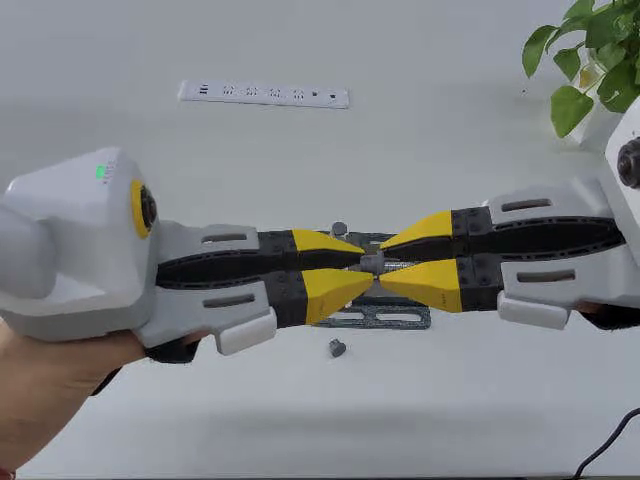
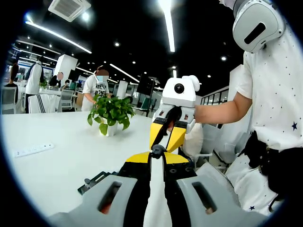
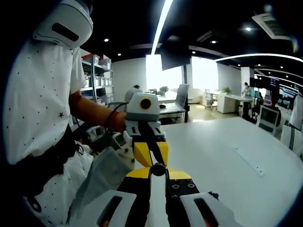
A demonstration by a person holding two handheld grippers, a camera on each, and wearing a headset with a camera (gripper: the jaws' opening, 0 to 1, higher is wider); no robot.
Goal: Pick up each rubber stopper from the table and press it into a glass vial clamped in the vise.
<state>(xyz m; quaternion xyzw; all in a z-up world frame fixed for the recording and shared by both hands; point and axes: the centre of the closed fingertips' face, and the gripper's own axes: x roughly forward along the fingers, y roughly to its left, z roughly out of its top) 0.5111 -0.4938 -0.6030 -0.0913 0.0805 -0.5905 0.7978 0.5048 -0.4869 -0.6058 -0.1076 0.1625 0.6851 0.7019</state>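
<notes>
Stopper (image 1: 372,263) sits above the vise (image 1: 400,318), touched by both claw tips. Left gripper (image 1: 365,266) reaches in from 9 o'clock, right gripper (image 1: 381,264) from 3. Both claws are nearly together, can't tell if actually clamped. Spare stopper (image 1: 337,348) lies on the tabletop (image 1: 300,160), 7 o'clock of the vise.

The wide white desk (image 1: 300,150) carries a long white plastic power strip (image 1: 264,94) beyond the left claw (image 1: 362,266); bright light strips (image 2: 168,23) cross the dark ceiling (image 2: 123,28).
</notes>
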